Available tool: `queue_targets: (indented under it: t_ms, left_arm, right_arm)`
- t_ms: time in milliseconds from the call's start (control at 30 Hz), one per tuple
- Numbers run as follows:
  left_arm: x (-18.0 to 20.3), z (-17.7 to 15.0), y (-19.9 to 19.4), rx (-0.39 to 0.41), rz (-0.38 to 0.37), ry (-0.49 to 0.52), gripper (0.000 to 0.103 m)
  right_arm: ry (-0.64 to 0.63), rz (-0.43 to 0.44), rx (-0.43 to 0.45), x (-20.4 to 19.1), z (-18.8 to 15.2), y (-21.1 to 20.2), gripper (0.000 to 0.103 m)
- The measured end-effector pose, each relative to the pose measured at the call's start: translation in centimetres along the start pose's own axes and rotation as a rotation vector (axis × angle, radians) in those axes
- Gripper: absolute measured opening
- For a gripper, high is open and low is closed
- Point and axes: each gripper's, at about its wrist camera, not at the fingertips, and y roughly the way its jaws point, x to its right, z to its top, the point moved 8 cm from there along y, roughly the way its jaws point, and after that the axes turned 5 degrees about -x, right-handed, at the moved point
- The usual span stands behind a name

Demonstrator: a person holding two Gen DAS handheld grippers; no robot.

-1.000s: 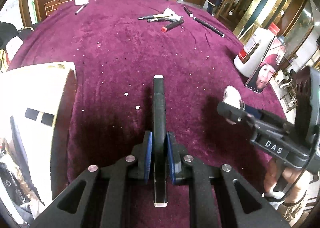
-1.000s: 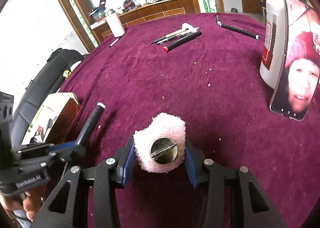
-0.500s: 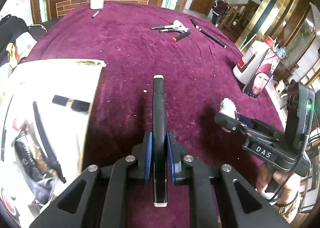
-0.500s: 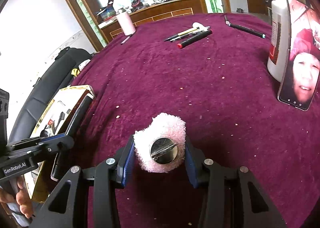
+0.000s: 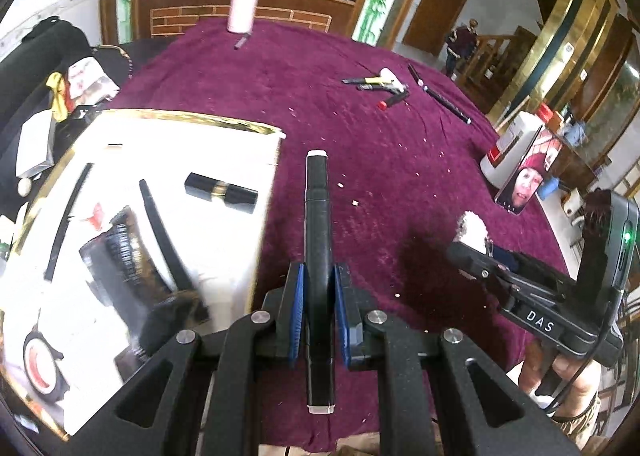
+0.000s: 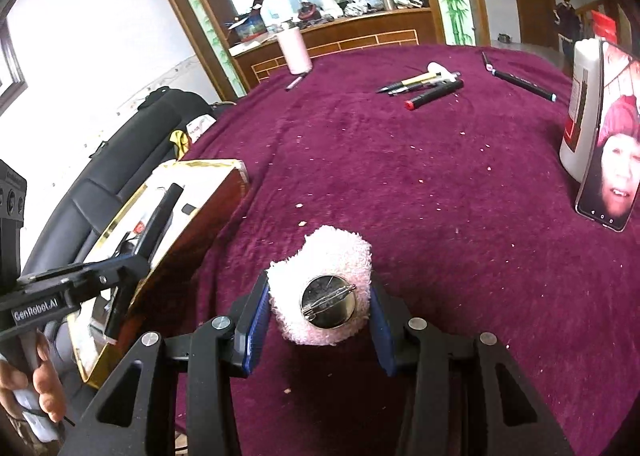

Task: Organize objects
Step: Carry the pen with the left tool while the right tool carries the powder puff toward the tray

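My left gripper [image 5: 318,312] is shut on a black marker pen [image 5: 318,224] that points forward, just right of the open gold-edged box [image 5: 264,192]. In the right wrist view the same left gripper [image 6: 132,256] holds the marker [image 6: 160,216] over the box [image 6: 208,196]. My right gripper [image 6: 318,312] is shut on a fluffy pink brooch [image 6: 328,256] with a round metal pin back; it hovers over the purple cloth. Its pink tuft [image 5: 472,226] shows at the right of the left wrist view. The box holds a black lipstick tube [image 5: 220,192] and other dark items.
Several pens [image 6: 424,86] lie in a cluster at the far side of the purple tablecloth [image 6: 400,176]. A white bottle [image 6: 580,104] with a phone [image 6: 612,160] leaning on it stands at the right. A pink cup [image 6: 294,50] sits at the far edge; a black chair [image 6: 120,148] is left.
Both grippers have moved left toward the box with their loads. The box now fills much more of the left wrist view, its inside showing. Neither grip has altered.
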Motion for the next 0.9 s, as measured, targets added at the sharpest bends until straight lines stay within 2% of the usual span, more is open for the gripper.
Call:
queue_targets:
  t_ms: [233, 367, 533, 733, 900]
  left_arm:
    - [-3.2, 0.0, -4.0, 0.072, 0.052, -0.048, 0.014]
    - [-5.5, 0.1, -5.5, 0.099, 0.085, -0.083, 0.014]
    - [-7.8, 0.8, -5.8, 0.114, 0.098, -0.143, 0.014]
    - [-9.5, 1.6, -5.5, 0.115, 0.093, -0.195, 0.014]
    - [-9.7, 1.8, -3.8, 0.073, 0.087, -0.201, 0.014]
  right_arm:
    - [-0.034, 0.035, 0.041, -2.5, -0.2, -1.3, 0.049]
    - [-0.05, 0.066, 0.025, -3.9, -0.8, -0.6, 0.049]
    - [-0.078, 0.073, -0.011, -4.8, -1.2, 0.4, 0.049]
    - [-0.064, 0.067, -0.014, -3.9, -0.8, 0.9, 0.049]
    - [-0.049, 0.069, -0.023, -3.8, -0.6, 1.4, 0.049]
